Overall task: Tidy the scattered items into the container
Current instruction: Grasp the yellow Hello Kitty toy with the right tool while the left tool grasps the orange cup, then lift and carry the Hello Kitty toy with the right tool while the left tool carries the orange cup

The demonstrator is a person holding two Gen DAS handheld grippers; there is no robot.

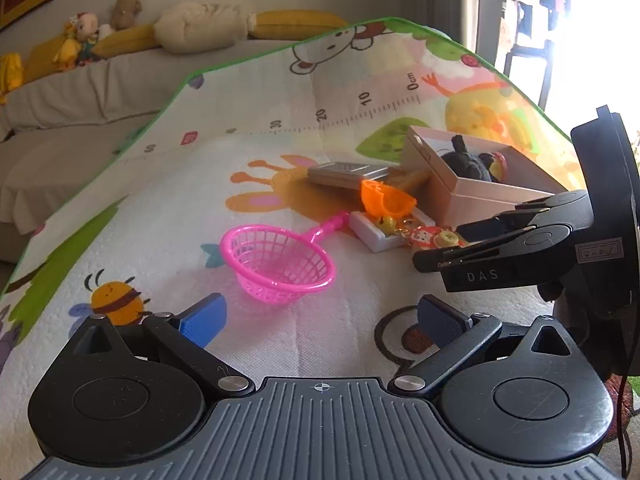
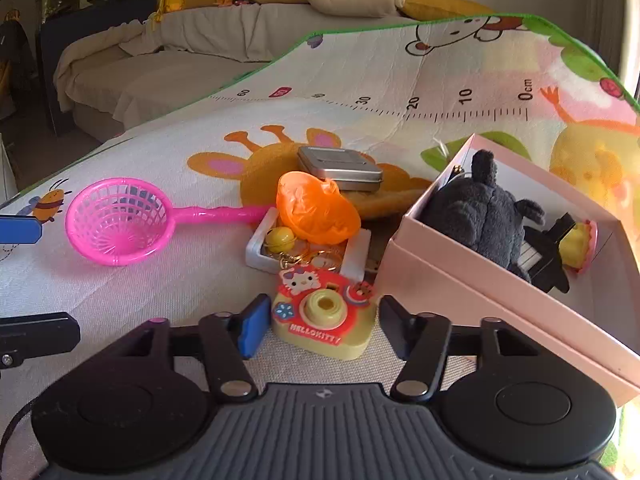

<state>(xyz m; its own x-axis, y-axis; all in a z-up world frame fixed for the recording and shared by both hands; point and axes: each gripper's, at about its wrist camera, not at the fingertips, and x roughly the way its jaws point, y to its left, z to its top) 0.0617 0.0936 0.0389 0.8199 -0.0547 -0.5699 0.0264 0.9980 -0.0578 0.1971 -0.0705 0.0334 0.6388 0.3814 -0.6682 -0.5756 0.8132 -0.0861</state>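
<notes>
Right tongs half-open around glossy plastic toy camera, unpinched; left tongs wide, empty

Play mat bearing pink box, strainer, tin.

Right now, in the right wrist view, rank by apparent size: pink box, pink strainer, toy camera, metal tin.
1. pink box, clearly largest.
2. pink strainer, counting its handle.
3 and 4. toy camera and metal tin look alike; the camera sits much nearer the lens, so no ranking.
</notes>
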